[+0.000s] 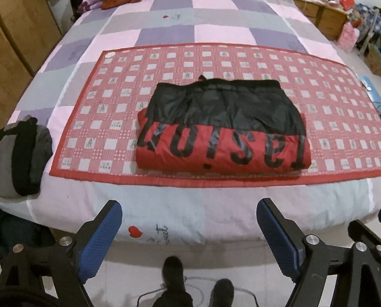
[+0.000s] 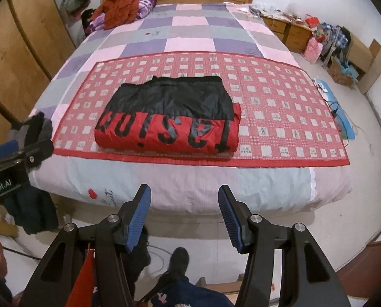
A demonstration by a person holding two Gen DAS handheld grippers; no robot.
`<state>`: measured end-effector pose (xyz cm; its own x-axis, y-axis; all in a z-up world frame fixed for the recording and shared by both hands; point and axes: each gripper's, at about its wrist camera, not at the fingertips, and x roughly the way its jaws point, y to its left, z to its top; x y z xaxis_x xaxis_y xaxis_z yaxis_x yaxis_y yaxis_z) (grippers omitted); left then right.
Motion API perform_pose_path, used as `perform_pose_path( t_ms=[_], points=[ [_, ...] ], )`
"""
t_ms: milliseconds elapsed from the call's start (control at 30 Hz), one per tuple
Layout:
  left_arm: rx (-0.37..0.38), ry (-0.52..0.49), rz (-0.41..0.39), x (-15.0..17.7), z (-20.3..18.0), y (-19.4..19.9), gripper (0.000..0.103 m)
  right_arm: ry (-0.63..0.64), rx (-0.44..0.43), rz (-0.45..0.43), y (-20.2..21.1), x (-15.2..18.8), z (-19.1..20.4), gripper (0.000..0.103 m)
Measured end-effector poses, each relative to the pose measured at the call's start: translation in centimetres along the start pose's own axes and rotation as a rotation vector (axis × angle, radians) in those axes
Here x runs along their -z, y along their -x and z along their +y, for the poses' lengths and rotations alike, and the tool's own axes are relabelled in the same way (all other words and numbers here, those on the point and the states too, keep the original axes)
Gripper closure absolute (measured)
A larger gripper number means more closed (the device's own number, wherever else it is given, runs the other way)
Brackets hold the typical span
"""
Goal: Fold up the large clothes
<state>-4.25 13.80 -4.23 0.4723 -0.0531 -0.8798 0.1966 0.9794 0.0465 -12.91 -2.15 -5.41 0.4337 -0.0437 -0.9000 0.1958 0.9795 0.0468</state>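
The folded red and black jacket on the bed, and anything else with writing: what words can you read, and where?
"fasion", upside down in big black letters, on the folded red and black jacket.
"nRobot.AI", cut off at the frame edge, on the black left gripper body.
Cursive stitching beside a red heart on the pale quilt: too blurred to read.
Small marks in the red checked mat squares: too small to read.

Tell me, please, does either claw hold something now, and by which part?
Nothing is held. The left claw and right claw are both open, short of the folded jacket.
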Motion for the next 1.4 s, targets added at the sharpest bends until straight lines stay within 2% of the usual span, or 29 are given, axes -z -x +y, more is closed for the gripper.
perform_pose_path(
  t_ms=[67,167,533,1400],
  points=[
    [-0.013,-0.009,-0.006,-0.2,-0.1,0.2,0.014,-0.001,-0.001,0.002,0.2,-0.4,0.3,0.045],
    [0.013,-0.005,0.006,-0.5,-0.2,0.1,0.014,0.008,0.003,-0.001,0.6,-0.8,1.1,0.045],
    [0.031,-0.017,0.033,-1.5,-0.3,-0.8,0.014,-0.013,0.005,0.031,0.3,-1.2,1.4,0.045],
    [0.043,-0.045,0.049,-0.8,0.4,-2.0,0.014,-0.013,-0.008,0.041,-0.4,-0.8,2.3,0.045]
  ],
)
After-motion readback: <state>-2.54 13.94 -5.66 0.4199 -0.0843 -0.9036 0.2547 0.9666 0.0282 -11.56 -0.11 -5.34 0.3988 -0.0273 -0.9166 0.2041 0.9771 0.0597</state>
